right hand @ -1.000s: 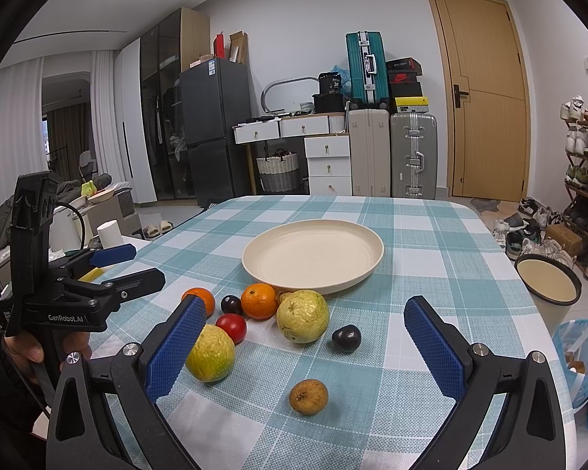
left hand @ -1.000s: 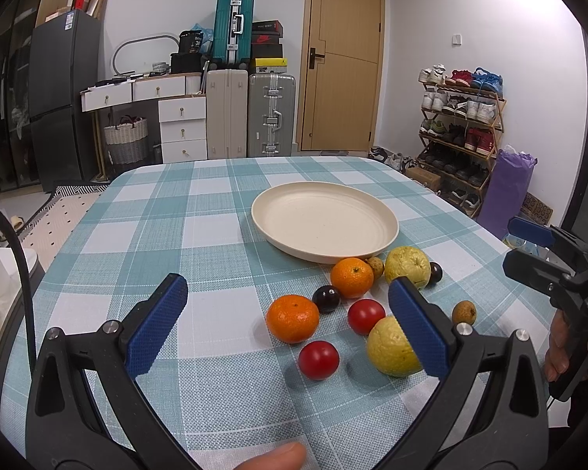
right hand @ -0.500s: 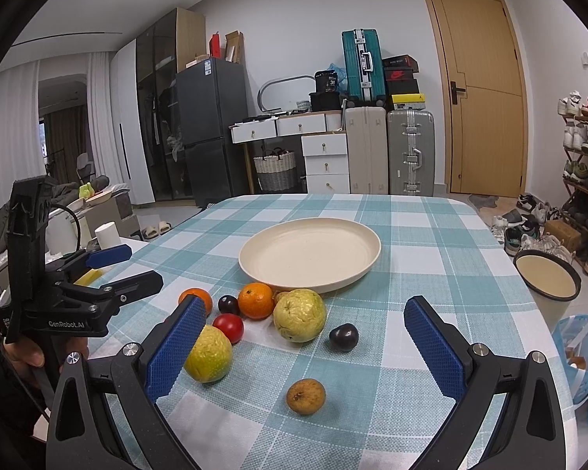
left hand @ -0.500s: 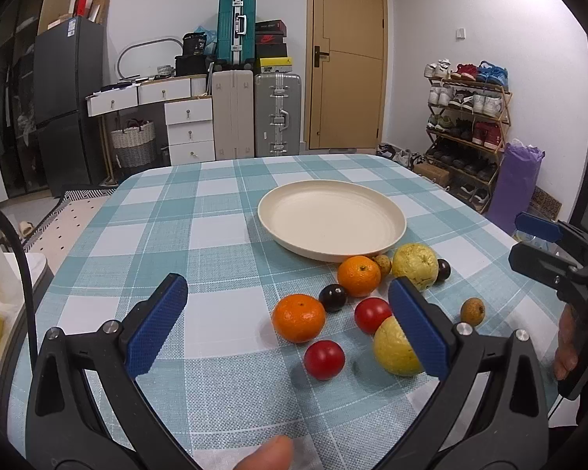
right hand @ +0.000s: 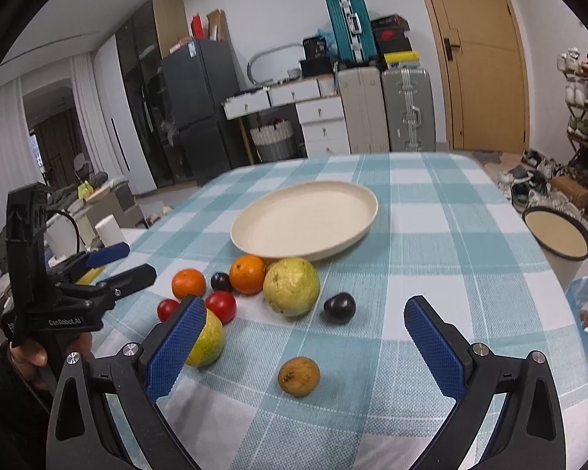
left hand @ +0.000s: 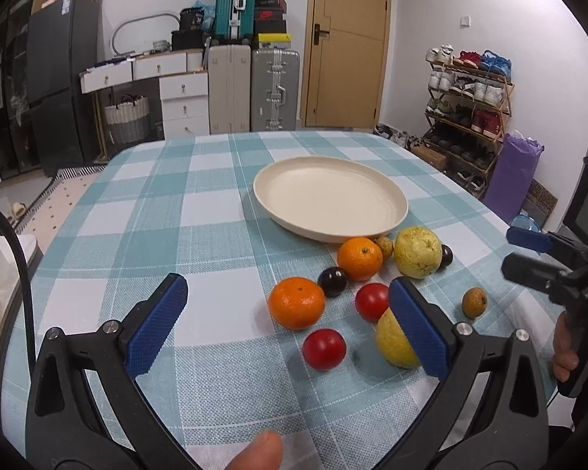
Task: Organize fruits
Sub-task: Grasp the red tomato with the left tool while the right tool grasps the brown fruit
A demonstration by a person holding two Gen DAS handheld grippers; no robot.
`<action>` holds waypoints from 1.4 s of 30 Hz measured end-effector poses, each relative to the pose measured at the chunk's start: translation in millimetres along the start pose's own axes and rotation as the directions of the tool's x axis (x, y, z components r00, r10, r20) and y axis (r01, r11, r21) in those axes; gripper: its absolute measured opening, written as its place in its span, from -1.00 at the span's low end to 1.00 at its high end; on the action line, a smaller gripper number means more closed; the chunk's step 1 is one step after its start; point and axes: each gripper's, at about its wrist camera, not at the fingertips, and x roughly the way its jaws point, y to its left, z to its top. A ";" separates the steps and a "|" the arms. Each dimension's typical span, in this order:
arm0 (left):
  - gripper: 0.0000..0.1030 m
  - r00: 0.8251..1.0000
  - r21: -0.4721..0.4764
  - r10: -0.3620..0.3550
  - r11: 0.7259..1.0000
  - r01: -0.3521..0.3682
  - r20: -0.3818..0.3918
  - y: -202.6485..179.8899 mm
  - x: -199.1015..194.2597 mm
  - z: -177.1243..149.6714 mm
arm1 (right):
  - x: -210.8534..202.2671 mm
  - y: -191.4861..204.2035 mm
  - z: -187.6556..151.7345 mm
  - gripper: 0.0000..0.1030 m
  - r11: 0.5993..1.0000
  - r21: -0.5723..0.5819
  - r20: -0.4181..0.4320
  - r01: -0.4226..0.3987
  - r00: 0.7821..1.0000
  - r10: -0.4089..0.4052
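Note:
An empty cream plate (left hand: 330,198) (right hand: 305,219) sits mid-table. In front of it lies a cluster of fruit: two oranges (left hand: 296,303) (left hand: 360,258), two red tomatoes (left hand: 324,349) (left hand: 371,301), two yellow-green guavas (left hand: 417,252) (left hand: 396,340), dark plums (left hand: 332,282) (right hand: 339,307) and a small brown fruit (right hand: 298,376). My left gripper (left hand: 290,329) is open and empty above the near orange and tomato. My right gripper (right hand: 305,348) is open and empty, with the brown fruit between its fingers' line.
The table has a teal checked cloth (left hand: 145,211). A round stool or bin (right hand: 558,235) stands off the table's right edge. Suitcases, drawers, a fridge and a shoe rack line the room's walls.
Both grippers have drifted slightly closer to the fruit; the right view has tilted a little. Both stay open. No fruit has moved.

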 end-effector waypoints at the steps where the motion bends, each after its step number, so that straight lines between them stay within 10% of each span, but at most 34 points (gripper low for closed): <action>1: 0.98 1.000 0.007 -0.004 1.000 0.004 -0.015 -1.3 2.6 -0.9 | 4.2 1.1 -1.4 1.00 1.000 -0.003 -0.025 0.008 1.000 -0.008; 9: 0.98 0.992 0.043 -0.009 0.999 0.014 -0.129 -2.6 19.2 -6.5 | 18.1 0.7 -9.6 0.98 0.999 -0.011 -0.141 0.035 0.989 -0.036; 15: 0.89 0.982 0.085 -0.007 0.996 0.023 -0.187 -0.9 24.7 -13.4 | 23.0 2.4 -12.5 0.56 1.000 -0.020 -0.200 0.008 0.980 -0.012; 42: -0.53 0.948 0.073 -0.141 0.983 0.168 -0.286 -9.1 34.7 -28.2 | 32.0 15.5 -23.8 -0.42 0.998 -0.055 -0.273 -0.025 0.962 0.009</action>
